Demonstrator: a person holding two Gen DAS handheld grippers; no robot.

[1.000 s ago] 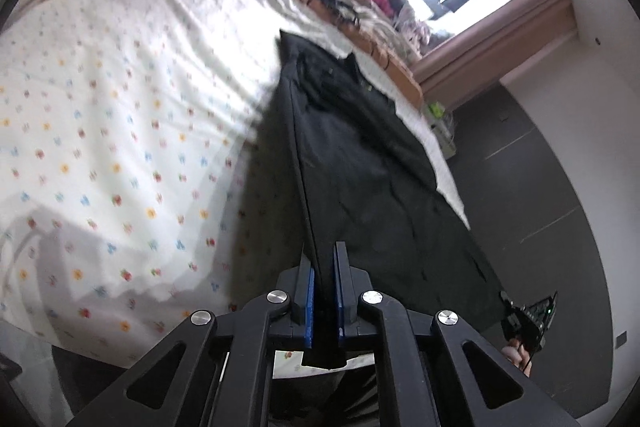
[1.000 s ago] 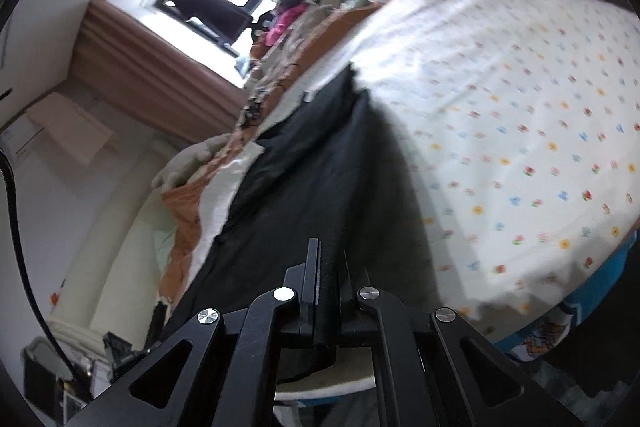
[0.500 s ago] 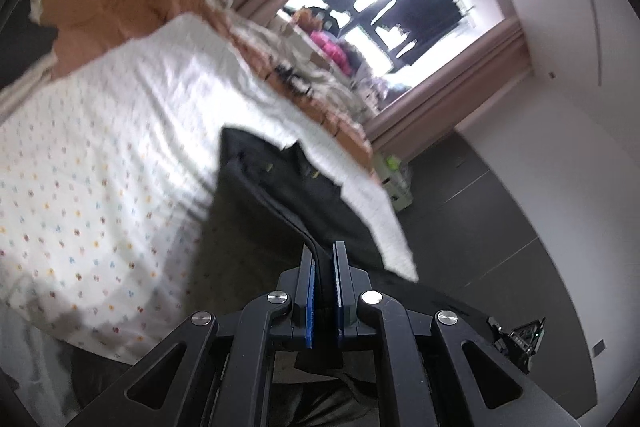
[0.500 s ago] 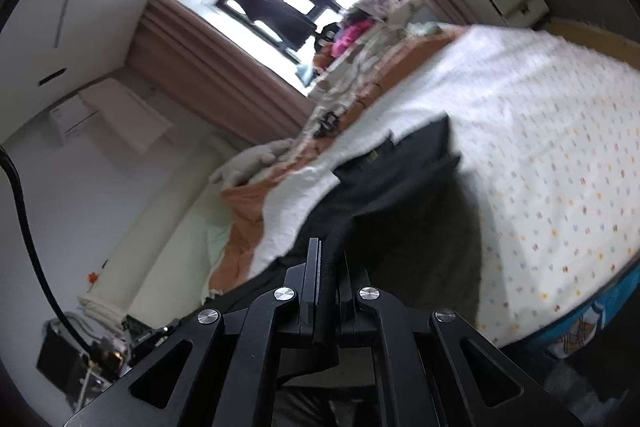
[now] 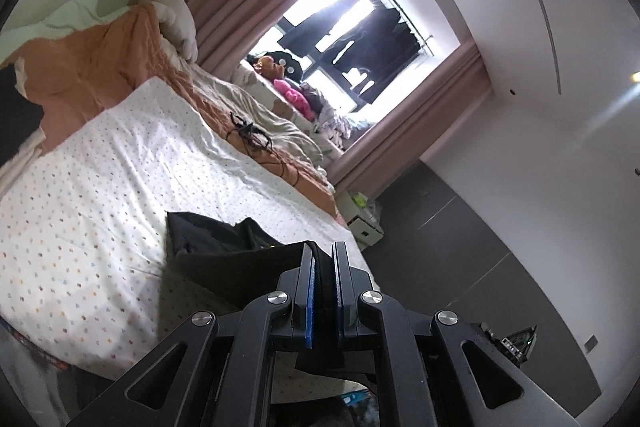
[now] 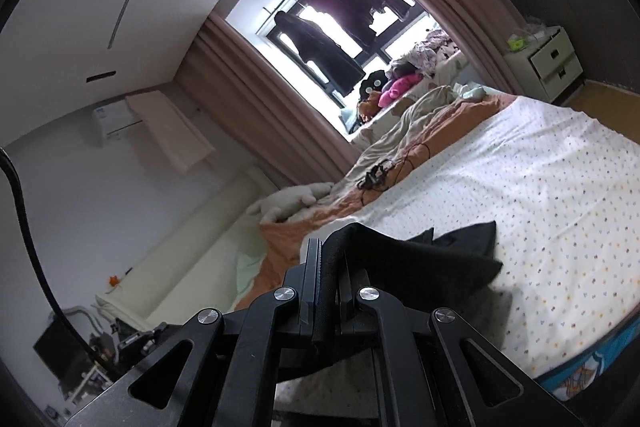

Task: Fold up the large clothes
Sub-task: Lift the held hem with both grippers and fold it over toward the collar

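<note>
Left gripper point(image 5: 324, 255) is clamped on the edge of the black garment point(image 5: 224, 247), right gripper point(image 6: 330, 251) pinching another edge too. Garment's lifted off the dotted bedsheet point(image 5: 120, 187), its far end trailing on the sheet around 10 o'clock in the left view, 2 o'clock in the right.

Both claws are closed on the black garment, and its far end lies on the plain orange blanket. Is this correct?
Not quite. Both the left claw and the right claw are closed on the black garment, but its far end lies on the white dotted sheet, not the orange blanket. The right wrist view shows this.
</note>
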